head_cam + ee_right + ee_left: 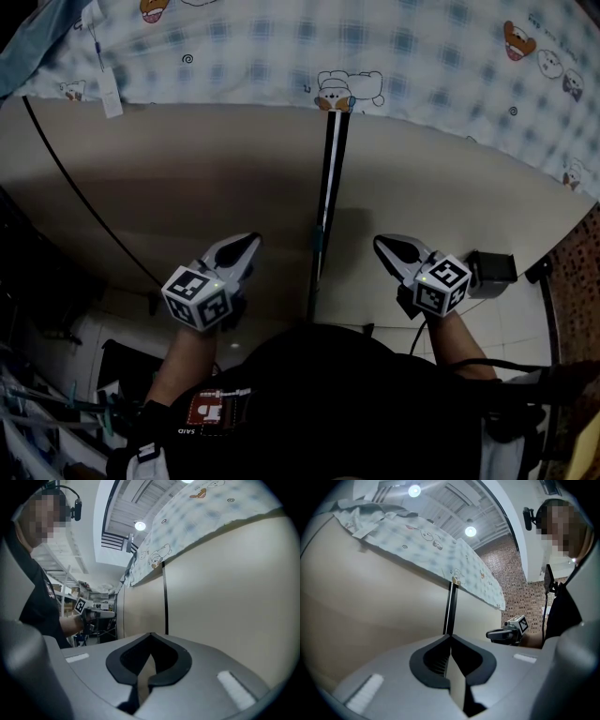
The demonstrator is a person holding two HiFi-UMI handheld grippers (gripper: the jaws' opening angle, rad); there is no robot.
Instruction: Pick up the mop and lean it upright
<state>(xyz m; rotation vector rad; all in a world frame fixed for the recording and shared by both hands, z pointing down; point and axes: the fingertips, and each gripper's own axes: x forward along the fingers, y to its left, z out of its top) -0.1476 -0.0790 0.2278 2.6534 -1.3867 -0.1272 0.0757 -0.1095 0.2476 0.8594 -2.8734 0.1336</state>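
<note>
Beige panel [187, 169] under a patterned sheet [394, 56]. Mop handle [328, 178] stands upright against the panel, its top at 12 o'clock meeting the sheet's edge. Left gripper [249, 241] at its 9 o'clock and right gripper [381, 243] at its 3 o'clock: jaws together, nothing between, both clear of the handle.

No legible text found. Lettering on the red-and-white patch [214, 407], on dark clothing below-left of the mop [328, 187], is too blurred to read. Print on the checked cloth [403, 56] above the mop is likewise too small.
</note>
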